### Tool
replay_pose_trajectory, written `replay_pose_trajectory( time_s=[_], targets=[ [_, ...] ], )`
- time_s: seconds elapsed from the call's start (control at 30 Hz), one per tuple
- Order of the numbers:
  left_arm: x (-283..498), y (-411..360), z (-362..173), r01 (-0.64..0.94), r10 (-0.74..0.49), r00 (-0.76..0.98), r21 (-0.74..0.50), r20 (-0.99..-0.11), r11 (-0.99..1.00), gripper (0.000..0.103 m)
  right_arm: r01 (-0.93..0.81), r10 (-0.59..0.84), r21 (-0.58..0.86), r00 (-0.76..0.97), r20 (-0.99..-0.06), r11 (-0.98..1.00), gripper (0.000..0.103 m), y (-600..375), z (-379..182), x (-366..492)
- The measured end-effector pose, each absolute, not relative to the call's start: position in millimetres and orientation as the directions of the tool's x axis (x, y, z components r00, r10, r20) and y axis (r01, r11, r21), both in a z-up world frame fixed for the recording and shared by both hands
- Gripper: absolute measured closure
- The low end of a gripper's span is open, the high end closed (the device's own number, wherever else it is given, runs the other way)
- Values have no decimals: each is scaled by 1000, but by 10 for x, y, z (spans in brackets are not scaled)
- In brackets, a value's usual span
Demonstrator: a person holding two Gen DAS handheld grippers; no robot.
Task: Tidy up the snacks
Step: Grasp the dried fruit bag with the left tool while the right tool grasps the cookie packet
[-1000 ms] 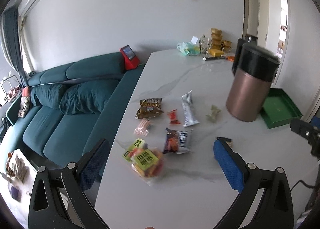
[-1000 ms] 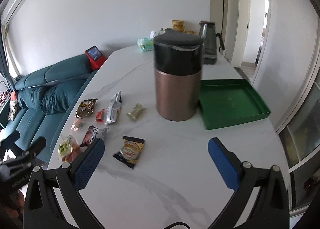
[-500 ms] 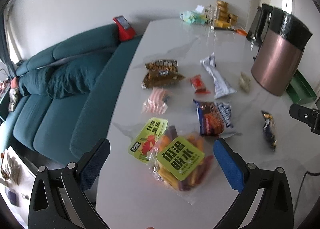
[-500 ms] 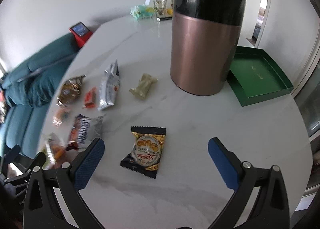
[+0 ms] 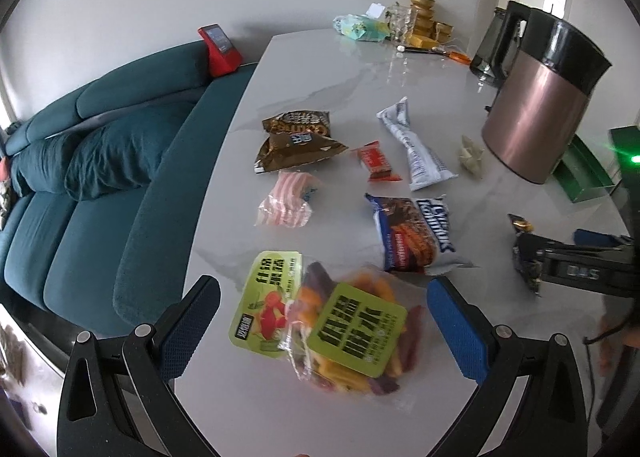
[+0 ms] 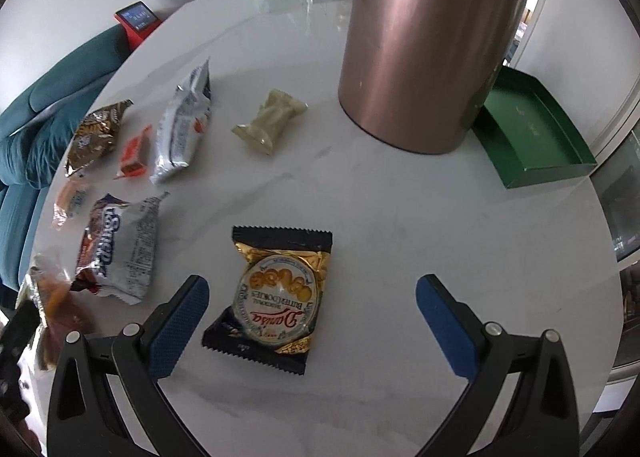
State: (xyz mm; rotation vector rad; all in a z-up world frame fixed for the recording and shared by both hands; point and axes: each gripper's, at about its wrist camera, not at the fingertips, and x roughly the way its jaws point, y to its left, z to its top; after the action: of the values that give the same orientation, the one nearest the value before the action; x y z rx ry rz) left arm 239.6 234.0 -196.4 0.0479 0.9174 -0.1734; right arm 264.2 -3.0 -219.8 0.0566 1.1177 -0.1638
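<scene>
White marble table (image 6: 400, 217), Danisa butter cookies packet (image 6: 276, 297), Snickers pack (image 6: 116, 249), both grippers' fingers spread, empty.

Left tongs (image 5: 323, 321), right tongs (image 6: 312, 315) both spread wide, empty.

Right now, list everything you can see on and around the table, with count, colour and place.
White marble table: one, under everything.
Clear bag of orange and purple sticks with green labels: one, near edge, between left gripper fingers.
Black-and-gold butter cookie packet: one, between right gripper fingers.
Blue-and-white snack bag: one, mid-table.
Brown crinkled bag: one, sofa side.
Pink striped packet: one, beside it.
Small red packet: one, centre.
Silver pouch: one, centre.
Pale green wrapped sweet: one, by canister.
Copper canister with black lid: one, upright.
Green tray: one, behind canister.
Teal sofa: one, alongside.
Left gripper: open.
Right gripper: open.
</scene>
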Motion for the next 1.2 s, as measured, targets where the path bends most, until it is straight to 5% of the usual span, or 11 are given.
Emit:
replay_pose_trajectory(
  time_s=[0.2,1.2],
  targets=[
    [2396,2197,-2021,197,-89,591,36,-802,980,1,169,-108,-40,414,-904,985,0,-12,-2241,2687],
    [2441,2246,-2313,202,-126,528,-20,-840,979,1,132,-74,-25,379,-922,991,0,-129,-2507,2718]
  ],
)
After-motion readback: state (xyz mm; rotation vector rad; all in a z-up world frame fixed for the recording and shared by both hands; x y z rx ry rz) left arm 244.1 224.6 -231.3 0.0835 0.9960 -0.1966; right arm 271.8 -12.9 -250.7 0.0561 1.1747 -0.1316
